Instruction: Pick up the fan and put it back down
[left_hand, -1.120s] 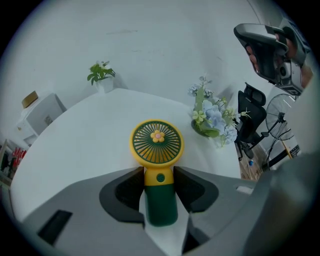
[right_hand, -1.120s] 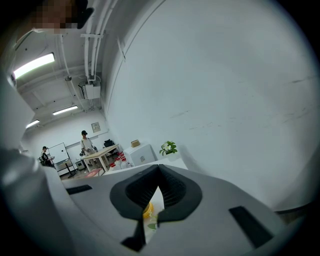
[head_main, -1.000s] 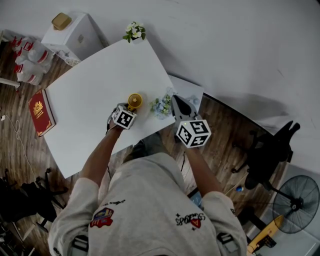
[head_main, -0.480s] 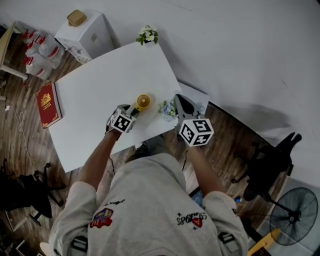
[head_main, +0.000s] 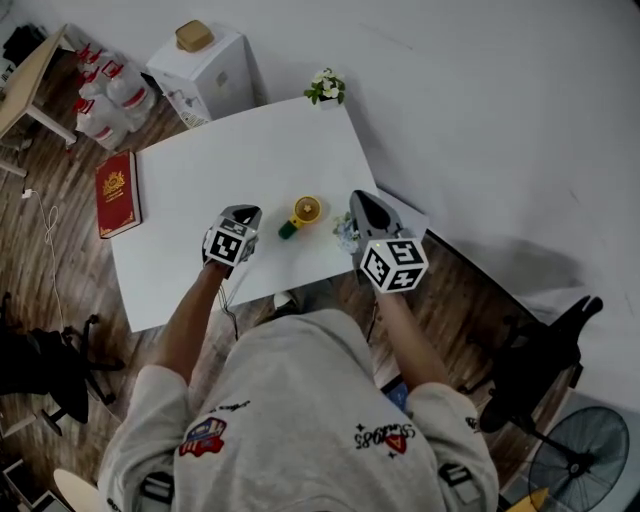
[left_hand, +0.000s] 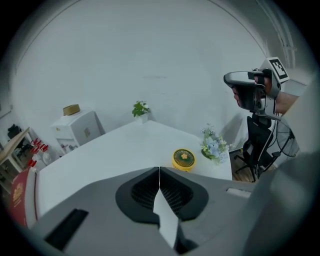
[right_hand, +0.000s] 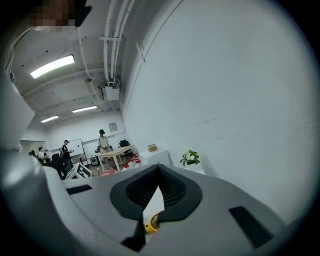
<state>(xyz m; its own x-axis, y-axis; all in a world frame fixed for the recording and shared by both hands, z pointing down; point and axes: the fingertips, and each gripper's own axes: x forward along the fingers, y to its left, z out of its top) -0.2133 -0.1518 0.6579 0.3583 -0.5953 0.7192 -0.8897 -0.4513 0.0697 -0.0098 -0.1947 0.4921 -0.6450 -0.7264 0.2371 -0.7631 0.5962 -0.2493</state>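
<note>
Left gripper (head_main: 245, 211) has drawn back to the left, away from the yellow fan (head_main: 304, 212), which is set down on the white tabletop (head_main: 195, 180).
Its jaws have just closed and now meet at the tips with nothing between them. The fan rests well clear of them, between the two grippers and just beside a small bunch of blue flowers (head_main: 346, 233). Right gripper (head_main: 357, 197) hovers near the flowers at the tabletop's edge, its jaws likewise together and empty.

small yellow fan (head_main: 303, 213) lying on white table.
</note>
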